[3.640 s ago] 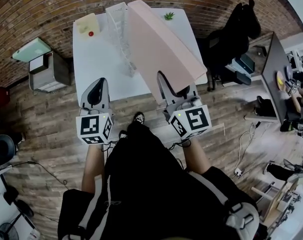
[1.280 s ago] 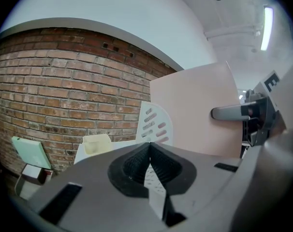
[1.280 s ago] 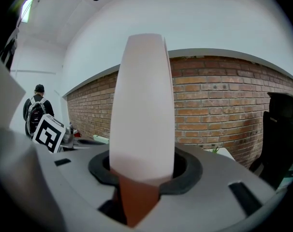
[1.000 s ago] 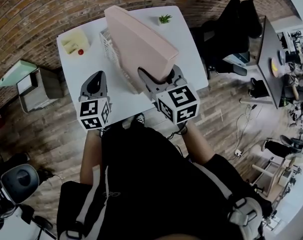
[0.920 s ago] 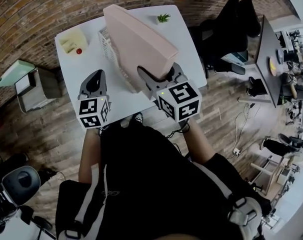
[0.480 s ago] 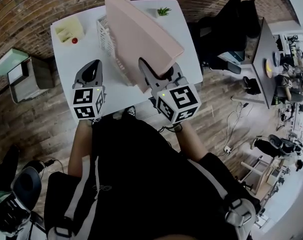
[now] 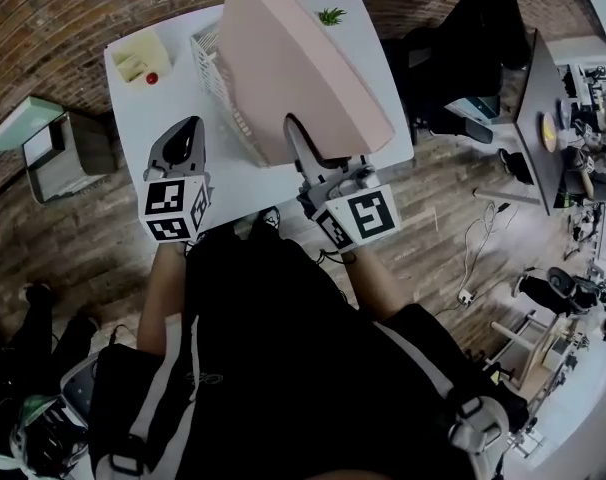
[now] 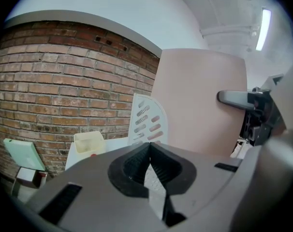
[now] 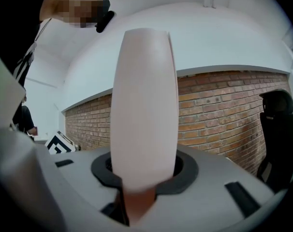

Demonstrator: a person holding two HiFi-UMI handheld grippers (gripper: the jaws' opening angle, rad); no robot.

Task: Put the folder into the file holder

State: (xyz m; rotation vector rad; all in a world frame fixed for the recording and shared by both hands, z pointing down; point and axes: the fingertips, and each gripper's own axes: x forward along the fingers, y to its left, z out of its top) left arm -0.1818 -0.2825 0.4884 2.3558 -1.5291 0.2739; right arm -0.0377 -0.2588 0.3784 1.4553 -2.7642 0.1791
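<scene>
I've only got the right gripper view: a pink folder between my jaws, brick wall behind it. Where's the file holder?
Observer: In the head view, the white file holder stands on the white table, directly left of the pink folder. The right gripper has just been closing its jaws on the folder's near edge.
Operator: Is the left gripper steadying the holder?
Observer: No. The left gripper hangs apart from it, over the near part of the table, jaws together and empty.
Operator: Anything else on the table?
Observer: A cream container at the far left corner and a small plant at the far edge.
</scene>
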